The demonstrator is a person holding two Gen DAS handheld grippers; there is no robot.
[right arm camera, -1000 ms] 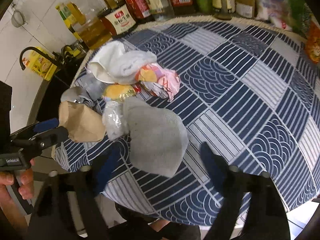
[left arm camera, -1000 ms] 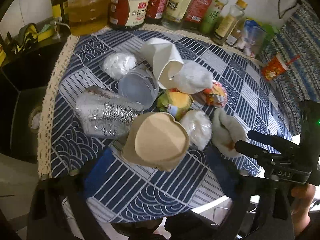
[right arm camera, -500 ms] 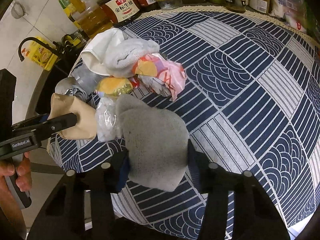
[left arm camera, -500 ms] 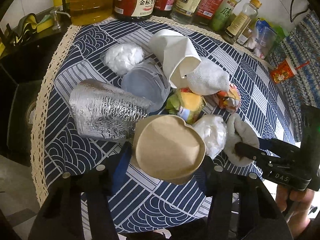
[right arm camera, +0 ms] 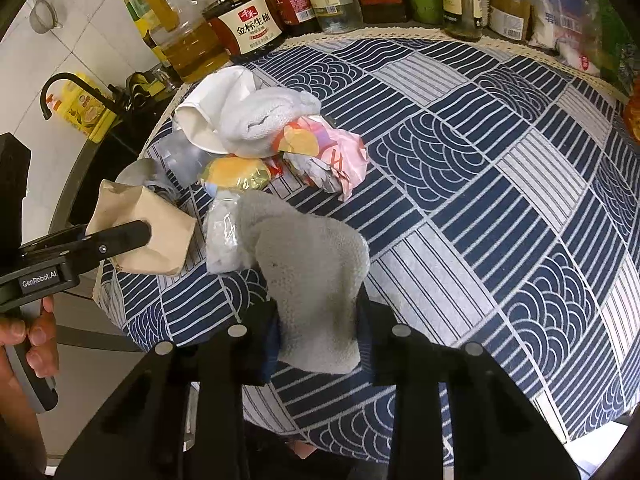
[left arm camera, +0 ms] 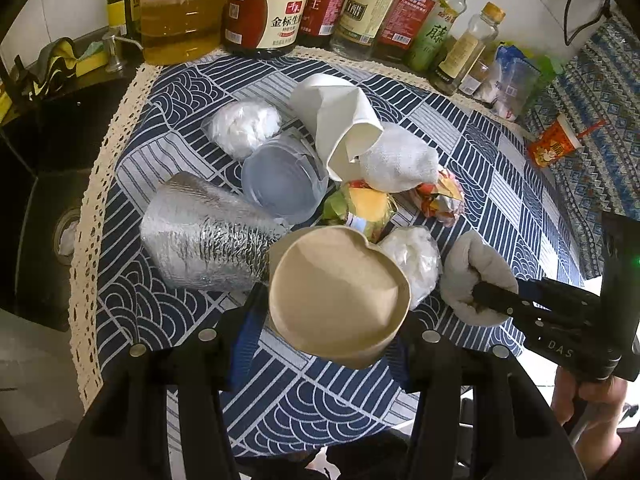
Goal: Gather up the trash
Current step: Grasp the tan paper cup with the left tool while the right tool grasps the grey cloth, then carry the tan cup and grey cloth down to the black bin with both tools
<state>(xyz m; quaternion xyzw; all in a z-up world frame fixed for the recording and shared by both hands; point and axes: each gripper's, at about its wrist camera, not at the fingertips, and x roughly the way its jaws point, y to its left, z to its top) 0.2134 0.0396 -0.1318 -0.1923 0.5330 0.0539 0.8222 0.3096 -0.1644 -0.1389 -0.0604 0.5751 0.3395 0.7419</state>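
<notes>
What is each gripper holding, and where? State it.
Left gripper: brown paper cup, gripped across its sides near the rim. Right gripper: grey cloth, pinched at its near end.

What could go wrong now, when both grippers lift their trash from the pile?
The brown paper cup, squeezed by the left gripper, may crumple and slip. It touches the silver foil cup and plastic-wrapped wad, which may get dragged off the table edge. The gray cloth in the right gripper could snag that wad.

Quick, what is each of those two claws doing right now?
Left gripper: closed on the brown paper cup.
Right gripper: closed on the grey cloth.
</notes>
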